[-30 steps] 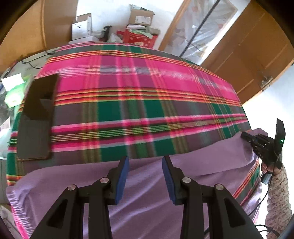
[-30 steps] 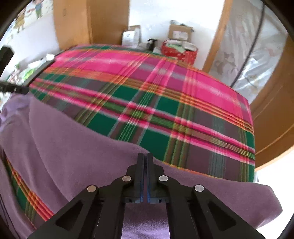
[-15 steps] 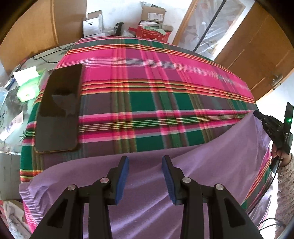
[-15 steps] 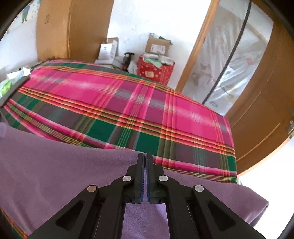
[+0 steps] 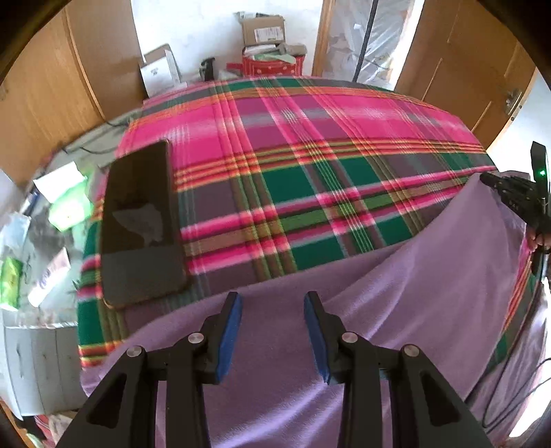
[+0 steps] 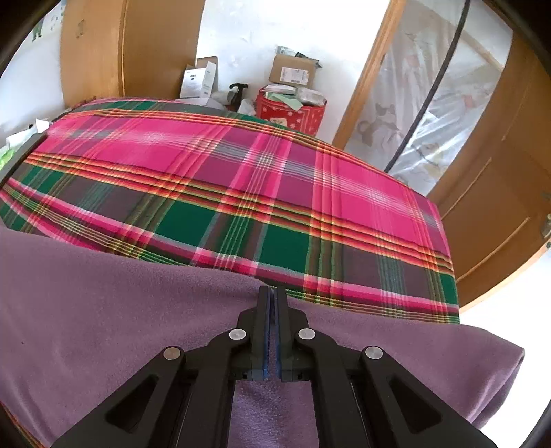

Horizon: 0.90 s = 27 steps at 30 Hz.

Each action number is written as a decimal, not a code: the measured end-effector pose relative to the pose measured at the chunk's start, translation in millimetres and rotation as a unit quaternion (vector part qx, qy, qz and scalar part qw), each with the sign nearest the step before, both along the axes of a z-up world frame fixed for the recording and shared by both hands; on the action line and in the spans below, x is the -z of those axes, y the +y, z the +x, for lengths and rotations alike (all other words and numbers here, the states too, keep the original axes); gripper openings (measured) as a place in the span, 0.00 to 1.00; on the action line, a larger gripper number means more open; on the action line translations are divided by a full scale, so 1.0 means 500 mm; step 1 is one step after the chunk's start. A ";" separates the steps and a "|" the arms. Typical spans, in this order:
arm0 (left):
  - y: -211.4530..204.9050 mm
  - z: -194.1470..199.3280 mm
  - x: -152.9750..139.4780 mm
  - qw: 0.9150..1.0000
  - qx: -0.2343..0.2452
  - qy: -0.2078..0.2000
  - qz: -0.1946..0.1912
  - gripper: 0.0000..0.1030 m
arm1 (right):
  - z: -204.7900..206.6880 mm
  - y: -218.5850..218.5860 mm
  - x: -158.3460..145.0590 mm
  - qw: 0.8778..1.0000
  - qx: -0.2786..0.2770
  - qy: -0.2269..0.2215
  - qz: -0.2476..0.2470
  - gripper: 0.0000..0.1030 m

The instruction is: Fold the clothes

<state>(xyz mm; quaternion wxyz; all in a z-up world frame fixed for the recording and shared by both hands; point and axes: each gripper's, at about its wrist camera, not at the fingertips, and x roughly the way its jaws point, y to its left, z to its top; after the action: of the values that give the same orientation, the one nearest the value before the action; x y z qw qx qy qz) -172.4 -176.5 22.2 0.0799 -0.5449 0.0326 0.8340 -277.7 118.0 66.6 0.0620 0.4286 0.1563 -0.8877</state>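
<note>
A purple fleece garment [image 5: 430, 275] drapes over the near edge of a table covered by a pink and green plaid cloth [image 5: 310, 165]. My left gripper [image 5: 272, 301] hovers open above the garment's near edge, nothing between its blue pads. In the left wrist view my right gripper [image 5: 489, 179] holds a corner of the garment lifted at the far right. The right wrist view shows the right gripper [image 6: 272, 293] shut on the purple fleece garment [image 6: 120, 310] at its upper edge, above the plaid cloth [image 6: 241, 172].
A dark phone-like slab [image 5: 141, 224] lies on the cloth's left side. Cardboard boxes [image 5: 263, 31] and a red tub [image 5: 272, 65] stand behind the table. Papers and packets [image 5: 51, 220] clutter the left. Wooden doors [image 6: 499, 189] flank the right.
The right gripper has lifted its corner of the purple garment higher and pulled it taut. The left gripper has stayed open and drawn back and up, widening its view of the table.
</note>
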 end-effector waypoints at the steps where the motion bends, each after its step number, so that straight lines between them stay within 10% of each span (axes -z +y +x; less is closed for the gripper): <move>1: -0.001 -0.004 -0.002 1.000 0.002 0.004 -0.005 0.37 | -0.001 -0.001 0.000 1.000 0.001 0.000 0.000 0.02; 21: 0.048 -0.010 0.006 0.992 0.120 0.016 -0.032 0.36 | -0.001 -0.005 -0.001 1.000 0.012 -0.005 -0.003 0.03; 27: 0.069 0.007 0.007 0.990 0.132 0.030 -0.044 0.05 | 0.002 -0.004 -0.001 1.000 0.019 -0.004 -0.005 0.03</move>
<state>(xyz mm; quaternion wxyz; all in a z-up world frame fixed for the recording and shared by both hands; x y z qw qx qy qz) -169.1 -142.1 18.5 0.1646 -0.5133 0.1434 0.8300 -276.8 115.8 67.1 0.0475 0.4346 0.1437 -0.8878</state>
